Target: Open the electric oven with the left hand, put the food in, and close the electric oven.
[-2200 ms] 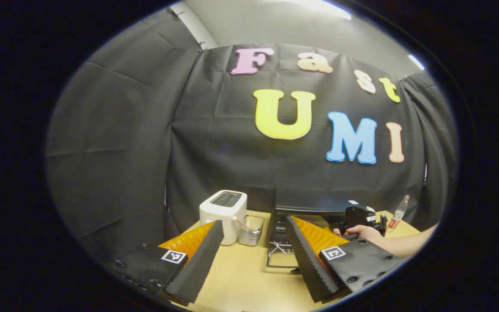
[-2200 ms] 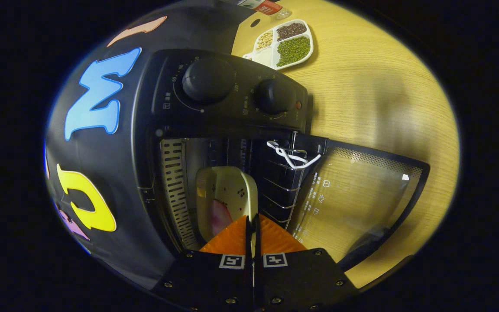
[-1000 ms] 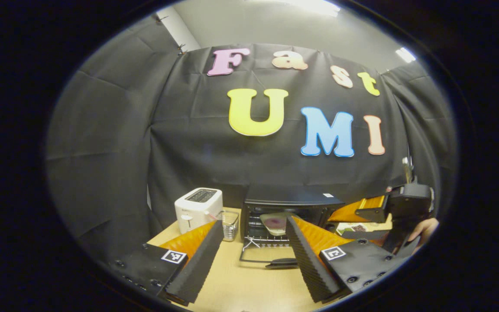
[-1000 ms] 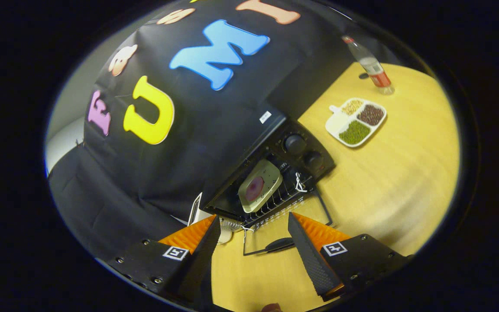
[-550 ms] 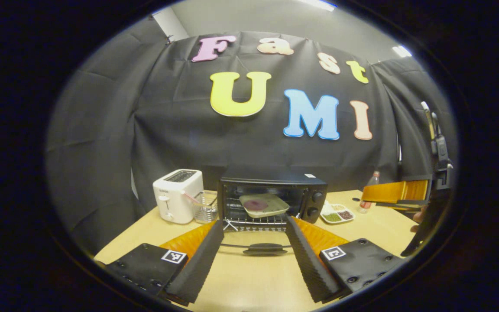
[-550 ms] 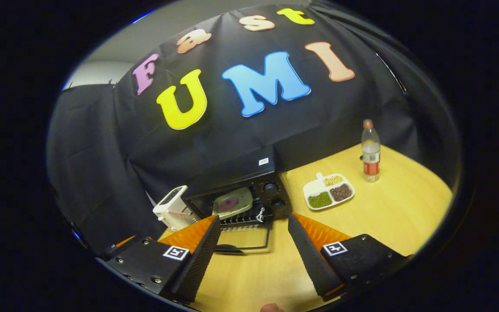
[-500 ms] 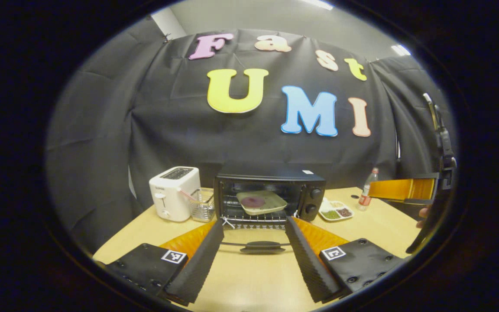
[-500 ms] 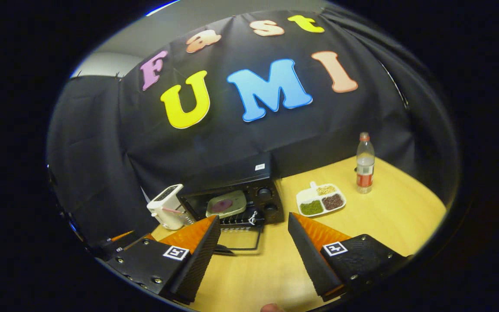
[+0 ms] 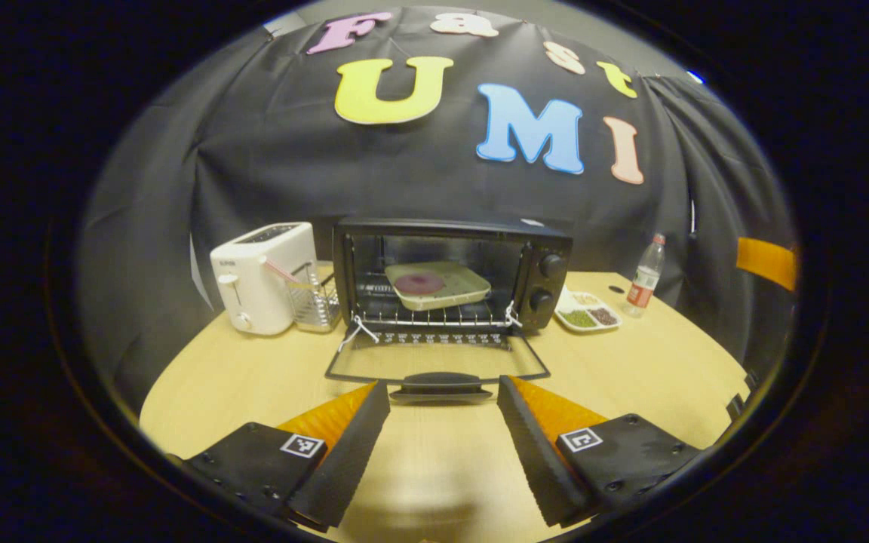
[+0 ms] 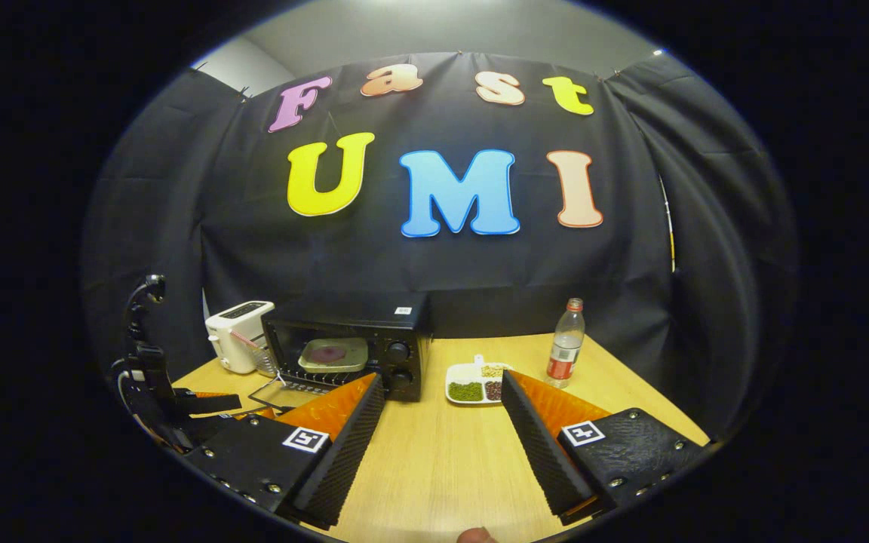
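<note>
The electric oven (image 9: 451, 275) stands at 12 o'clock on the table (image 9: 253, 377), door (image 9: 434, 363) down, the plate of food (image 9: 434, 283) on its rack. The left tool (image 9: 442, 403) has drawn closer to the door handle, fingers apart. The right tool (image 10: 442, 411) has pulled farther back, fingers apart, holding nothing.

Dim booth; overhead light; strong fisheye warping

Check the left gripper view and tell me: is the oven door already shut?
No, the oven door lies folded down flat in front of the oven, with the plate visible on the rack inside.
</note>
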Motion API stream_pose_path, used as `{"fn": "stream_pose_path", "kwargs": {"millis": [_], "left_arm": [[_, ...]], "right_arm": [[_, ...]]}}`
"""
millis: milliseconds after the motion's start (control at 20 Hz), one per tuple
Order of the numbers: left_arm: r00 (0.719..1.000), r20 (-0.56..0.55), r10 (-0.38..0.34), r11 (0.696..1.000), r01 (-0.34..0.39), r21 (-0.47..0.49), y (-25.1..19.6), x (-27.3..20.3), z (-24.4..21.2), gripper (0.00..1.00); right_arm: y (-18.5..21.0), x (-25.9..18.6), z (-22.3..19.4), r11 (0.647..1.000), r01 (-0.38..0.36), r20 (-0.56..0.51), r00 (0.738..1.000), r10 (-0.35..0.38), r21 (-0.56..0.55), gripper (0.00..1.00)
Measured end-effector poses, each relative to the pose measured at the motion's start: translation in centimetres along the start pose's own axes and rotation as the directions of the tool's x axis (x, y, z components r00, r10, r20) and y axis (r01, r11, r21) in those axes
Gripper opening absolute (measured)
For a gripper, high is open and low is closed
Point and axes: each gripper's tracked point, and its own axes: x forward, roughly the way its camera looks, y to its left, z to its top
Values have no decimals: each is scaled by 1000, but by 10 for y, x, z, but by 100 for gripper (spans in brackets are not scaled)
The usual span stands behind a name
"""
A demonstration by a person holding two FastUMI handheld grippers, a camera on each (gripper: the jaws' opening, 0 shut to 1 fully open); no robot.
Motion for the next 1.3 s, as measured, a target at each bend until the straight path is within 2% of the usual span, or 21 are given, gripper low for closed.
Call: {"fn": "stream_pose_path", "kwargs": {"millis": [250, 400, 450, 500, 550, 600, 800, 950, 1050, 1150, 1200, 1300], "left_arm": [[994, -111, -12, 1000, 11, -15, 3, 38, -34, 100], [986, -168, -25, 1000, 22, -15, 6, 56, -47, 98], [982, -188, -24, 1000, 23, -11, 8, 62, -53, 99], [978, -207, -24, 1000, 22, -8, 8, 68, -58, 100], [974, -224, -25, 1000, 24, -8, 8, 74, -62, 96], [971, -237, -22, 1000, 21, -6, 8, 79, -66, 98], [975, -221, 10, 1000, -7, 11, 8, 88, -63, 100], [980, -198, 22, 1000, -19, 16, 8, 87, -59, 98], [983, -179, 30, 999, -24, 36, 9, 84, -54, 98], [988, -150, 30, 999, -25, 37, 8, 78, -44, 98], [990, -138, 31, 999, -26, 36, 8, 74, -38, 94], [994, -108, 33, 999, -30, 30, 7, 73, -20, 98]], "right_arm": [[-16, -5, 13, 995, 87, 49, 995, -84, -54, 96], [-18, -7, 22, 988, 126, 85, 989, -119, -91, 96], [-18, -7, 25, 986, 135, 91, 988, -127, -97, 87], [-18, -7, 25, 984, 146, 94, 986, -137, -98, 96], [-19, -6, 25, 983, 154, 94, 985, -145, -97, 96], [-17, -5, 24, 983, 156, 89, 985, -148, -94, 99], [-12, -5, 22, 984, 150, 72, 987, -144, -94, 98], [-6, -3, 21, 987, 135, 67, 989, -129, -83, 95], [-2, -1, 19, 989, 124, 59, 991, -119, -78, 98], [2, -2, 20, 991, 110, 61, 993, -106, -72, 98], [3, -1, 20, 992, 103, 62, 993, -99, -72, 98], [8, 0, 20, 994, 87, 61, 995, -83, -73, 98]]}}
